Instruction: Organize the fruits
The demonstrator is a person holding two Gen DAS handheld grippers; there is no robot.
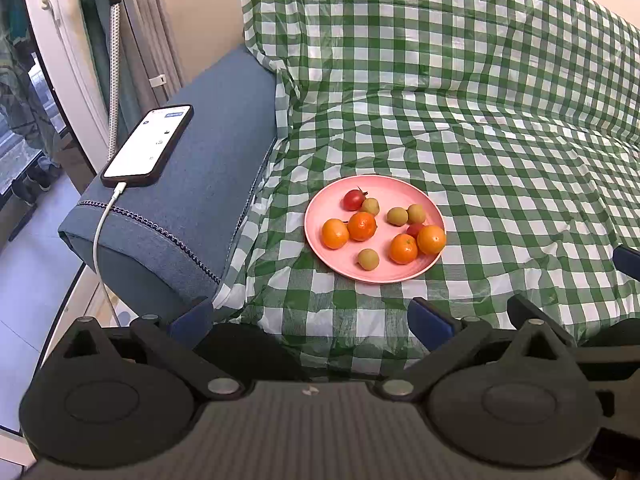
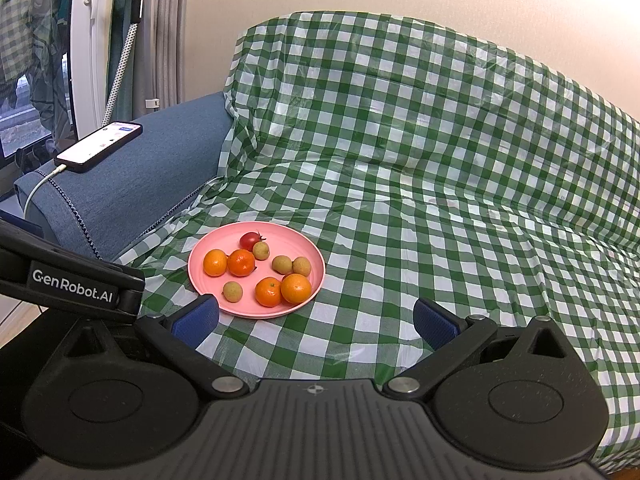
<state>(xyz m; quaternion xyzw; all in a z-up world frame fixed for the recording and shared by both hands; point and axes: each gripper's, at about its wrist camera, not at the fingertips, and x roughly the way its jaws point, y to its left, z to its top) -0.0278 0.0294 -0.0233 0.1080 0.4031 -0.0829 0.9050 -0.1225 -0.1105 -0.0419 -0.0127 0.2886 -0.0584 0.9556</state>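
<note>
A pink plate (image 1: 320, 210) (image 2: 298, 242) lies on the green checked cloth over the sofa seat. It holds several oranges (image 1: 362, 226) (image 2: 241, 263), several small tan-green round fruits (image 1: 368, 259) (image 2: 232, 292) and a red tomato (image 1: 353, 199) (image 2: 251, 240); a second red fruit (image 1: 414, 229) peeks out behind the right oranges. My left gripper (image 1: 312, 318) hangs open just short of the plate's near rim, holding nothing. My right gripper (image 2: 316, 318) is open too, its left finger (image 2: 197, 318) close to the plate's near-left rim. The left gripper's body (image 2: 72, 282) shows at the left of the right wrist view.
A blue sofa armrest (image 1: 200, 184) (image 2: 132, 184) rises left of the plate, with a phone (image 1: 148, 146) (image 2: 100, 146) on a white charging cable (image 1: 100, 236) lying on it. The cloth-covered backrest (image 1: 440, 40) stands behind. Checked seat stretches to the right (image 2: 460, 260).
</note>
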